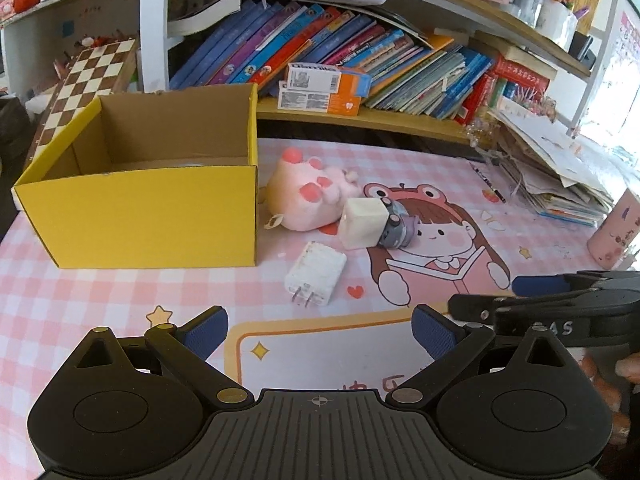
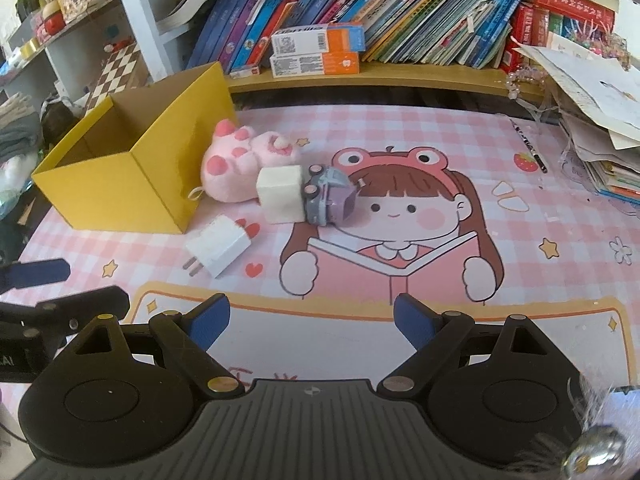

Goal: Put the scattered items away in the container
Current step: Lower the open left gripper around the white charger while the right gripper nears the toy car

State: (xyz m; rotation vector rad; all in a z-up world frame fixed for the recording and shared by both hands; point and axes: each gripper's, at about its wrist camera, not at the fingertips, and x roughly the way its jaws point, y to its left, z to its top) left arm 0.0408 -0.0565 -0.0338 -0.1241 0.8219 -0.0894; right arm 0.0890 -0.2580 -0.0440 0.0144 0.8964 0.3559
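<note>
Yellow cardboard box (image 1: 136, 208) stands open-topped at the left of the pink checked desk mat (image 1: 120, 292), its right wall just beside the pink plush paw (image 1: 308, 196), with a chessboard (image 1: 84, 80) leaning behind. Right of the paw, a cream cube (image 1: 362, 224) touches a small grey toy car (image 1: 394, 228), and a white plug charger (image 1: 316, 274) lies alone nearer the front. Left gripper (image 1: 320, 332) and right gripper (image 2: 312, 320) both hover with fingers spread and nothing between them over bare mat, while paper stacks (image 2: 600, 120) crowd the right edge.
</note>
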